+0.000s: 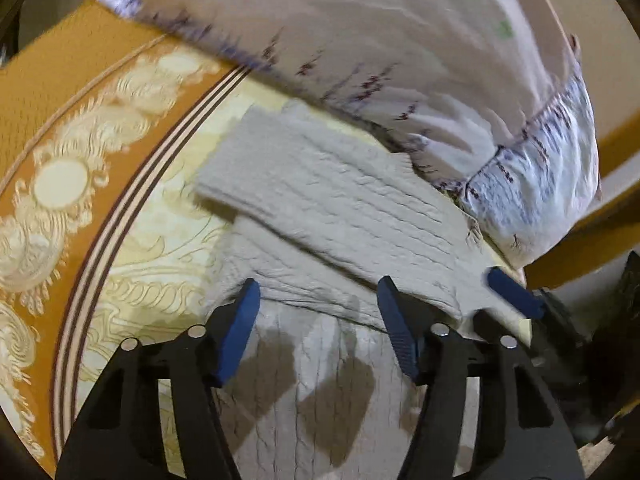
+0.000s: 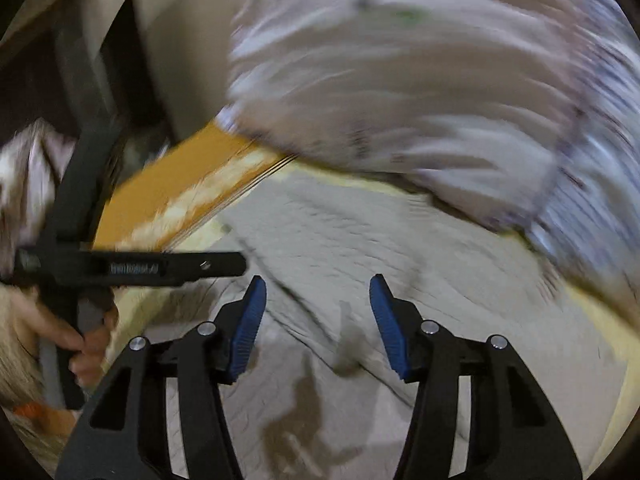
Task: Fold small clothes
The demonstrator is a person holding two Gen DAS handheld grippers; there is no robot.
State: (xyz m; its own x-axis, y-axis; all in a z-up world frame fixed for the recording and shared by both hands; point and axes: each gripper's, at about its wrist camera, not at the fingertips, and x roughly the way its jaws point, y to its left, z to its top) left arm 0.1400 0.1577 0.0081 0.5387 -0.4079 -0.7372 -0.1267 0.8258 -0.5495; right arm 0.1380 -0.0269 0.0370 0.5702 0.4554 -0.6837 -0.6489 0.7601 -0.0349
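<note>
A grey cable-knit garment [image 1: 332,204] lies on a patterned bedspread, one sleeve or side folded across its body. My left gripper [image 1: 318,284] hovers over its near part, open, with nothing pinched between the blue pads. At the right of that view, one blue pad [image 1: 514,294] of my right gripper pokes in over the garment's edge. The right wrist view is blurred by motion. There my right gripper [image 2: 318,280] is open above the same grey knit [image 2: 360,240], gripping nothing.
A white pillow with a purple floral print [image 1: 400,52] lies just beyond the garment, overlapping its far edge. The bedspread has an orange border with cream ornaments [image 1: 72,152]. At the left of the right wrist view, a hand [image 2: 80,344] holds the left gripper's black frame [image 2: 132,268].
</note>
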